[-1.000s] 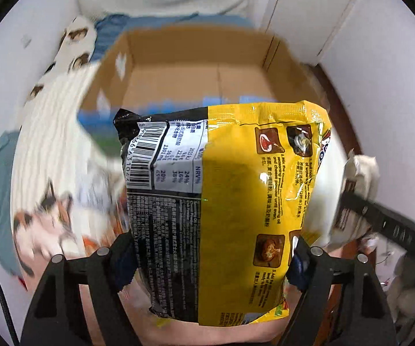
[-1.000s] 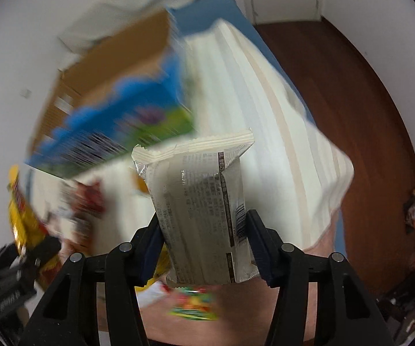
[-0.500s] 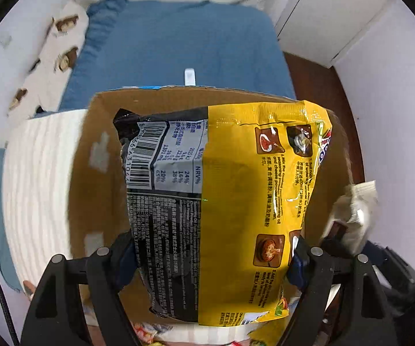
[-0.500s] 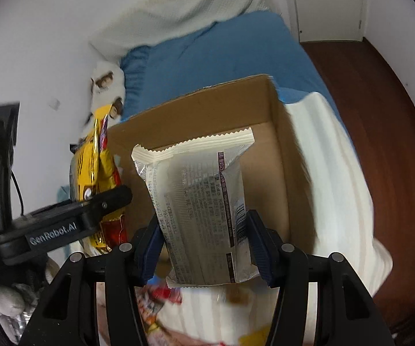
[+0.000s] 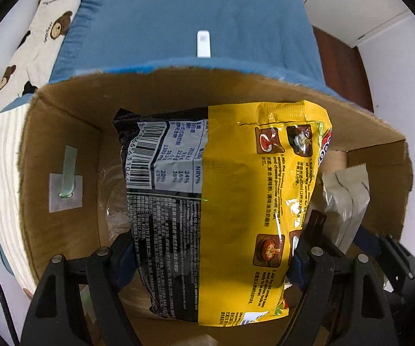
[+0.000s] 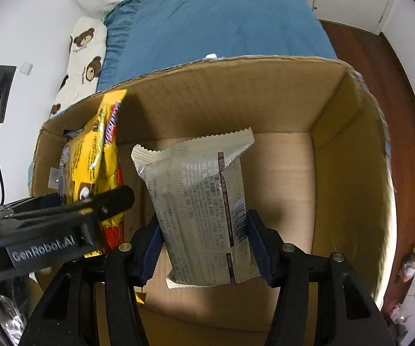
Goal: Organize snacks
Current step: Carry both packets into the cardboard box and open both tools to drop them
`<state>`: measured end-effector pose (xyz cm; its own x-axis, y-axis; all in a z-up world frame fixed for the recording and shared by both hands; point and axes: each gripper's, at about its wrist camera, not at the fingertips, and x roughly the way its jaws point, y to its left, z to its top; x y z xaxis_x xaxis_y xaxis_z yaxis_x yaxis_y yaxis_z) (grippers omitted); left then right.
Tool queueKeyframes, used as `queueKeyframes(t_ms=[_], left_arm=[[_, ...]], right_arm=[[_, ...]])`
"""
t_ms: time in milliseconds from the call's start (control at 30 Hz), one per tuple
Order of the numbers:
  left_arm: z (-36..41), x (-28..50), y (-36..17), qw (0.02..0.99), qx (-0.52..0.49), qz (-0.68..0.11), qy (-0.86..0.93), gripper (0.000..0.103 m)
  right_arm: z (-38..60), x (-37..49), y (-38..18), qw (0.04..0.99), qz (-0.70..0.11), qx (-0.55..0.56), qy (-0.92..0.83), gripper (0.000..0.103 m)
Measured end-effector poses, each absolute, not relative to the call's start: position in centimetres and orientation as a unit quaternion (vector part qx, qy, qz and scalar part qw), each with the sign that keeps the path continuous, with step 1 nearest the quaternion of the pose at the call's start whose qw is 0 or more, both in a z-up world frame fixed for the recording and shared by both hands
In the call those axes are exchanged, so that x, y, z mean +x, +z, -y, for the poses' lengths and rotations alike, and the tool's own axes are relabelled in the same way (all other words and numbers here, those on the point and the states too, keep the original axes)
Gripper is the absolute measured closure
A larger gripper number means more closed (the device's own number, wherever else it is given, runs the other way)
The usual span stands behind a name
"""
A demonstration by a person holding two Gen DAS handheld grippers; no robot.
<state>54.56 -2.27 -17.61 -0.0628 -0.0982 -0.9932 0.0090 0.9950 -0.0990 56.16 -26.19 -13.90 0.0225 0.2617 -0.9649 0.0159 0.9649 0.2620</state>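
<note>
My left gripper (image 5: 211, 248) is shut on a yellow and black noodle packet (image 5: 236, 201) and holds it inside the open cardboard box (image 5: 63, 121). My right gripper (image 6: 204, 245) is shut on a silver-white snack packet (image 6: 198, 207) and holds it inside the same box (image 6: 337, 150), to the right of the noodle packet (image 6: 100, 150). The silver packet also shows at the right in the left wrist view (image 5: 348, 199). The left gripper shows at the left in the right wrist view (image 6: 63, 216).
The box sits on a bed with a blue sheet (image 5: 193, 8) and a cream striped blanket (image 5: 3, 155). A teddy-bear pillow (image 6: 85, 49) lies at the back left. A small white object (image 5: 203, 43) lies behind the box. Dark wooden floor (image 6: 380, 52) is on the right.
Both grippers have moved forward and down with their packets, from in front of the box to inside it. Both stay shut on their packets.
</note>
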Motion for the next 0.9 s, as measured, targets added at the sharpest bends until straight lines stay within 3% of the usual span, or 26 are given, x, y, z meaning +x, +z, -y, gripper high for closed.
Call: queueKeyframes(t_ms=[100,167,500,900], left_arm=[[2.1,55.0,-18.4,0.684,-0.021,-0.728,-0.036,0.018],[2.0,55.1,-18.6,0.687,-0.012,-0.726,-0.036,0.007],[1.3,52.9,-15.4,0.705,-0.006,-0.708,-0.030,0.005],[0.0,47.5,-10.0,0.754,-0.008,-0.656,-0.022,0.005]], right_arm=[[25.4,56.7,-14.6,0.692,-0.710,0.090,0.095,0.032],[25.5,56.7,-15.1,0.687,-0.715,0.085,0.094,0.009],[26.3,54.2,-15.1,0.680,-0.724,0.073,0.084,0.007],[27.2,49.9,-9.9,0.713,-0.694,0.067,0.074,0.007]])
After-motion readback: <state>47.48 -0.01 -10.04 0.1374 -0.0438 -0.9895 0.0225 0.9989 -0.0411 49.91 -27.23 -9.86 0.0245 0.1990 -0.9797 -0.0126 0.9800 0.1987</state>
